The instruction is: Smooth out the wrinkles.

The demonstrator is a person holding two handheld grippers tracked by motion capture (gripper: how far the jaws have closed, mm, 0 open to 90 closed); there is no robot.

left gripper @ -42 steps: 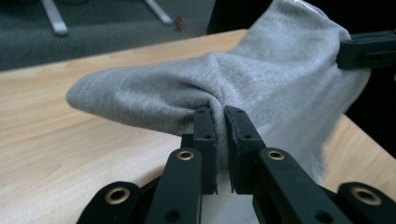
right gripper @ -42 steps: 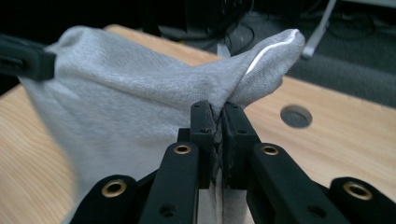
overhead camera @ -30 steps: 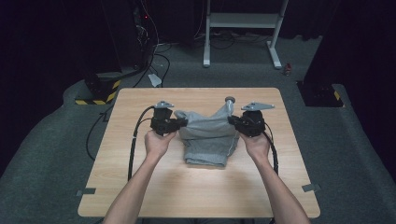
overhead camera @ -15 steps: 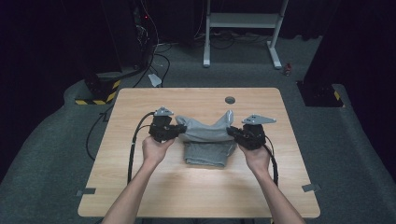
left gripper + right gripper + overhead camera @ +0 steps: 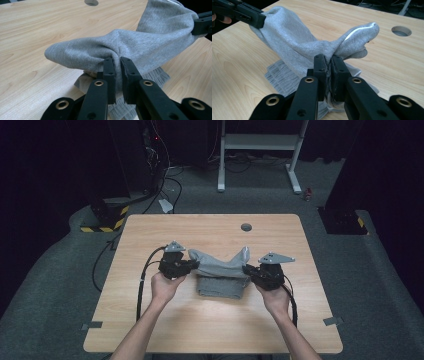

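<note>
A grey knitted garment (image 5: pixel 220 272) lies folded in the middle of the wooden table (image 5: pixel 150 235), its upper layer lifted at both sides. My left gripper (image 5: pixel 196 265) is shut on the left edge of the garment (image 5: pixel 107 48); the jaws pinch a bunch of cloth. My right gripper (image 5: pixel 246 269) is shut on the right edge of the garment (image 5: pixel 294 47), and a corner with a white seam sticks up past the jaws. The cloth hangs in a shallow sag between the two grippers. The ribbed lower layer rests flat on the table beneath.
A round cable hole (image 5: pixel 246 227) sits in the table near its far edge. Black cables (image 5: pixel 142 285) trail from the grippers over the left side of the table. Beyond the table stand a white frame (image 5: pixel 260 142) and dark equipment (image 5: pixel 107 212) on grey carpet.
Both grippers have moved toward the near edge of the table and slightly down, carrying the lifted cloth with them. The grip on both edges is unchanged.
</note>
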